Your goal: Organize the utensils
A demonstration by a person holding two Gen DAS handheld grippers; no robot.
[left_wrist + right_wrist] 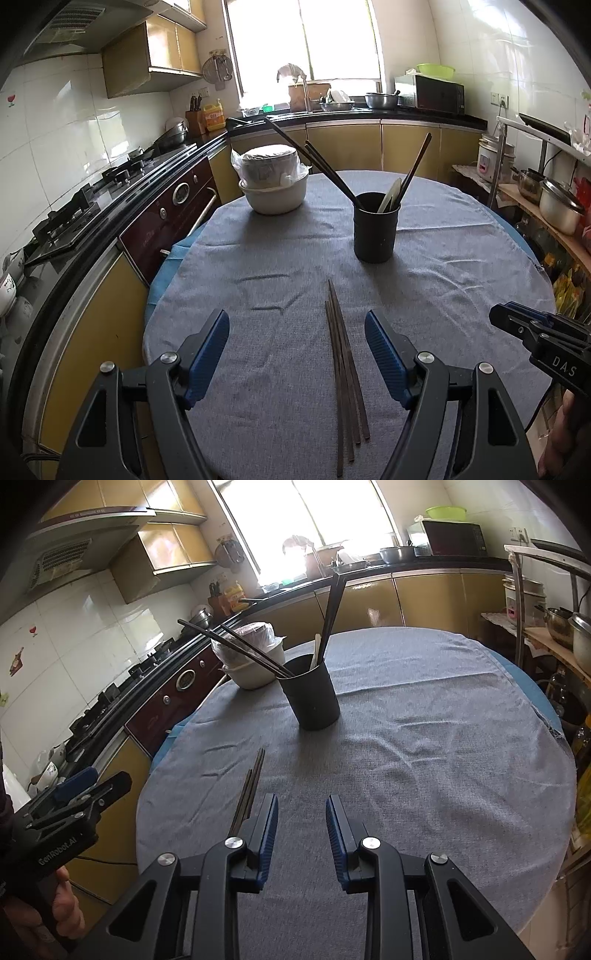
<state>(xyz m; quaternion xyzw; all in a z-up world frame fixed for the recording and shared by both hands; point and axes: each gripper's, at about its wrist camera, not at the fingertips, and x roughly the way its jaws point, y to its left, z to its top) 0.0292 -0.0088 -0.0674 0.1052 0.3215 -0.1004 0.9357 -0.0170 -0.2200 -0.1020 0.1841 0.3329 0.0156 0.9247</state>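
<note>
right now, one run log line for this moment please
stage: chopsticks loose on table | left gripper: open over them | right gripper: open, empty | cup: holds utensils

Each camera sits on a hand tool and looks forward and down between its own fingers at the round table [443, 266], from close above its near edge. Both see the black cup [375, 232] and the window [306, 513] behind; each also sees the other tool at its side.

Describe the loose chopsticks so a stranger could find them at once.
Start at the round table under the grey cloth. Nearer than the black utensil cup, a bundle of brown chopsticks lies flat on the cloth. The other utensils stand in the cup; only these lie loose.
</note>
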